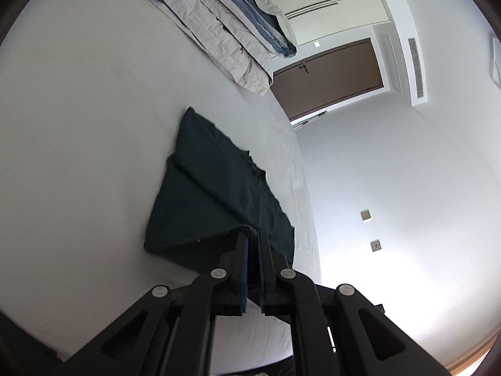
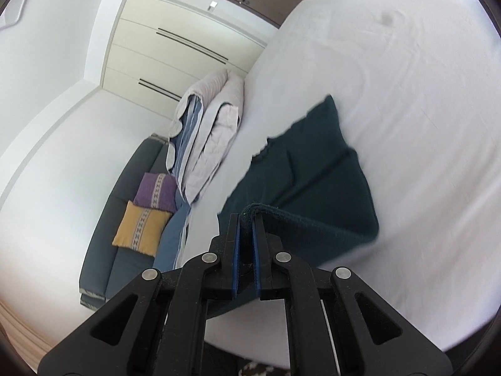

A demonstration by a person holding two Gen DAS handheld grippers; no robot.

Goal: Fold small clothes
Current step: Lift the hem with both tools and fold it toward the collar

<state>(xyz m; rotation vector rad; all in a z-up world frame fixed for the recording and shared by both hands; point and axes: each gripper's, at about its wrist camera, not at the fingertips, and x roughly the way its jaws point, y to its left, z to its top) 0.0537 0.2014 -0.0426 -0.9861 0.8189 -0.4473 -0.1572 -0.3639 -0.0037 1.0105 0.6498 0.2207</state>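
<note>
You are working over a wide bed (image 1: 78,125) that is covered with a pale sheet, and it is filling most of both wrist views. A folded duvet (image 1: 225,31) in beige and blue stripes is lying along the far side of the bed; in the right wrist view it is hanging down over the edge toward a dark grey sofa (image 2: 125,194). On the sofa a purple cushion (image 2: 155,191) and a yellow cushion (image 2: 141,228) are lying, touching each other. Behind them a cream wardrobe (image 2: 175,50) and a brown door (image 1: 328,75) are standing against the white walls.

The task's thing, a dark green garment (image 1: 213,188), is lying on the sheet near the edge of the bed, well apart from the duvet. Its far part is resting flat on the bed, while its near edge is being lifted off the sheet, so the cloth is sloping up toward you.

Your left tongs (image 1: 254,241) are clamping one end of this near edge: the blue pads are pressing on the fabric with only the thin cloth between them, and the dark fabric is showing in the narrow slot. Your right tongs (image 2: 245,222) are doing the same at the other end; here the folded hem is curling over the tips of the fingers (image 2: 237,250), and the jaws are almost fully together on it. The edge of the cloth is looking a little blurred in both views.
</note>
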